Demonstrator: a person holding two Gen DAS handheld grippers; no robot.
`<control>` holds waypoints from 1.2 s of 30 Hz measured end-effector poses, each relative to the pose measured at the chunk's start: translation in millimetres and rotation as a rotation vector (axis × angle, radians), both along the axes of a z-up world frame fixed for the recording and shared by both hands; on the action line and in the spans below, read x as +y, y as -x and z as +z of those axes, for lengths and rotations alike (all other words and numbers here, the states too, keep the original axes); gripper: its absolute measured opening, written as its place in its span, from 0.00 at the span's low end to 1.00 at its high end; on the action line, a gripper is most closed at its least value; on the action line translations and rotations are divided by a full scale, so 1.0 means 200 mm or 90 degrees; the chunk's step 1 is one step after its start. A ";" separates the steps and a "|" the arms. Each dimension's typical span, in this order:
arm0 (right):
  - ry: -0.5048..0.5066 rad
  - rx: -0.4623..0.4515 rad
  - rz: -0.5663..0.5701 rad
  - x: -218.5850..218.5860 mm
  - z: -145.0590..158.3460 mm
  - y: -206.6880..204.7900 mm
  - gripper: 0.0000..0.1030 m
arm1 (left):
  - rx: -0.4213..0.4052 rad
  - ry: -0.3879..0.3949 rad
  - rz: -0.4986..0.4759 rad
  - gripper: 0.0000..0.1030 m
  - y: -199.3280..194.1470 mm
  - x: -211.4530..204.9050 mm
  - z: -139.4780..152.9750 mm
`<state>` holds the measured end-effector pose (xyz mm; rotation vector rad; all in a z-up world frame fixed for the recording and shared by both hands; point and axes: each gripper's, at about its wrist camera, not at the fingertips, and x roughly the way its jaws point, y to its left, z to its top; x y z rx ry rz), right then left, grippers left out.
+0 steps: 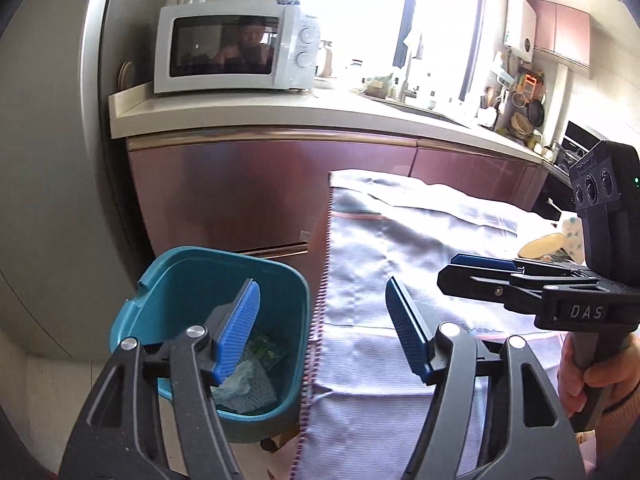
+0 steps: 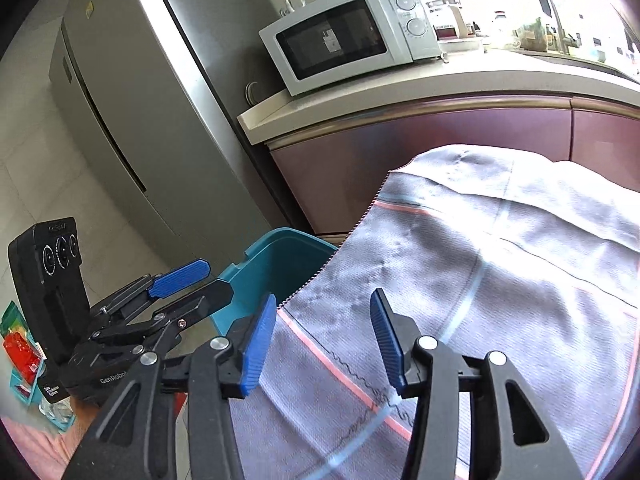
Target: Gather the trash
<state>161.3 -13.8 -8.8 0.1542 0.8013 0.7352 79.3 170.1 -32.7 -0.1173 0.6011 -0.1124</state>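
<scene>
A teal bin [image 1: 180,280] stands on the floor beside the cloth-covered table [image 1: 400,240]. Inside it lie a crumpled tissue [image 1: 244,384] and a green wrapper [image 1: 266,352]. My left gripper [image 1: 322,300] hovers open over the bin's right rim and the table edge, with nothing between its blue pads. My right gripper [image 2: 324,308] is open too, above the cloth near the table's left edge, and holds nothing. The right gripper [image 1: 452,272] shows side-on in the left wrist view, held by a hand [image 1: 580,368]. The left gripper [image 2: 208,280] appears left of the bin [image 2: 276,264] in the right wrist view.
A yellow oval item [image 1: 544,244] and a speckled white one [image 1: 572,236] lie on the table at the far right. Colourful packets [image 2: 20,348] lie low on the left. Behind are a counter [image 1: 280,112] with a microwave [image 1: 236,52] and a tall fridge [image 2: 132,100].
</scene>
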 end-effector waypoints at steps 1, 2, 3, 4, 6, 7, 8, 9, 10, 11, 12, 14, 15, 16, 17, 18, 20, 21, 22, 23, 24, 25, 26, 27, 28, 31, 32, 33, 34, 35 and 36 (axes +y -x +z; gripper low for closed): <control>-0.002 -0.003 -0.007 -0.06 0.01 0.03 0.47 | -0.004 0.002 -0.015 0.65 0.01 -0.04 0.01; -0.003 -0.006 -0.016 -0.10 0.02 0.06 0.47 | -0.008 0.000 -0.030 0.66 0.01 -0.08 0.02; -0.004 -0.010 -0.024 -0.15 0.02 0.08 0.47 | -0.012 -0.003 -0.041 0.67 0.02 -0.12 0.03; -0.006 -0.011 -0.034 -0.20 0.03 0.10 0.47 | -0.014 -0.003 -0.056 0.68 0.03 -0.16 0.04; 0.000 -0.020 -0.060 -0.29 0.03 0.13 0.48 | -0.015 0.003 -0.083 0.68 0.03 -0.25 0.05; 0.001 -0.022 -0.072 -0.34 0.04 0.15 0.48 | -0.015 0.003 -0.095 0.68 0.03 -0.29 0.05; 0.000 -0.023 -0.085 -0.39 0.04 0.18 0.48 | -0.014 0.003 -0.106 0.68 0.04 -0.33 0.04; -0.001 -0.025 -0.099 -0.45 0.04 0.19 0.48 | -0.012 0.003 -0.119 0.68 0.03 -0.38 0.04; -0.002 -0.025 -0.112 -0.50 0.04 0.21 0.48 | -0.009 0.003 -0.131 0.68 0.03 -0.43 0.04; -0.002 -0.024 -0.125 -0.55 0.04 0.22 0.48 | -0.008 0.002 -0.144 0.68 0.03 -0.47 0.03; -0.001 -0.025 -0.141 -0.60 0.04 0.24 0.48 | -0.007 0.001 -0.157 0.68 0.03 -0.51 0.03; 0.001 -0.026 -0.172 -0.71 0.03 0.28 0.48 | -0.005 -0.001 -0.183 0.68 0.02 -0.60 0.03; 0.002 -0.026 -0.188 -0.77 0.03 0.30 0.48 | -0.004 -0.003 -0.194 0.68 0.01 -0.64 0.02; 0.000 -0.026 -0.203 -0.83 0.02 0.32 0.48 | -0.003 -0.006 -0.205 0.68 0.01 -0.68 0.02; -0.001 -0.026 -0.218 -0.87 0.02 0.34 0.48 | -0.002 -0.010 -0.215 0.68 0.00 -0.72 0.02; 0.003 -0.030 -0.233 -0.92 0.02 0.36 0.48 | 0.000 -0.014 -0.225 0.68 0.00 -0.77 0.01; 0.003 -0.034 -0.264 -1.03 0.02 0.39 0.48 | 0.008 -0.017 -0.245 0.67 -0.03 -0.85 0.00; 0.002 -0.037 -0.280 -1.08 0.02 0.40 0.48 | 0.011 -0.021 -0.253 0.66 -0.04 -0.89 0.00; 0.001 -0.041 -0.296 -1.13 0.02 0.41 0.48 | 0.012 -0.025 -0.260 0.65 -0.05 -0.93 0.00; 0.000 -0.045 -0.310 -1.18 0.03 0.42 0.48 | 0.015 -0.028 -0.266 0.65 -0.07 -0.97 0.00; -0.001 -0.049 -0.325 -1.22 0.04 0.42 0.48 | 0.019 -0.030 -0.273 0.65 -0.10 -1.00 0.00; 0.000 -0.055 -0.340 -1.26 0.05 0.42 0.48 | 0.023 -0.032 -0.277 0.64 -0.13 -1.04 -0.01; 0.000 -0.060 -0.353 -1.31 0.06 0.42 0.48 | 0.029 -0.035 -0.280 0.63 -0.16 -1.08 -0.01; -0.001 -0.065 -0.365 -1.34 0.07 0.41 0.48 | 0.034 -0.042 -0.283 0.62 -0.19 -1.12 -0.01; -0.001 -0.071 -0.375 -1.37 0.08 0.40 0.48 | 0.032 -0.052 -0.285 0.62 -0.22 -1.16 0.00; 0.005 -0.082 -0.394 -1.45 0.11 0.35 0.48 | 0.037 -0.068 -0.294 0.60 -0.31 -1.28 0.01; 0.006 -0.084 -0.399 -1.47 0.11 0.33 0.48 | 0.041 -0.074 -0.296 0.60 -0.34 -1.31 0.00; 0.008 -0.085 -0.401 -1.49 0.11 0.31 0.48 | 0.045 -0.080 -0.298 0.58 -0.38 -1.35 0.00; 0.011 -0.084 -0.402 -1.50 0.11 0.28 0.48 | 0.048 -0.086 -0.303 0.58 -0.40 -1.38 -0.01; 0.013 -0.082 -0.404 -1.51 0.11 0.26 0.48 | 0.051 -0.092 -0.305 0.58 -0.43 -1.42 -0.01; 0.012 -0.081 -0.402 -1.52 0.11 0.24 0.47 | 0.053 -0.099 -0.307 0.57 -0.45 -1.44 -0.02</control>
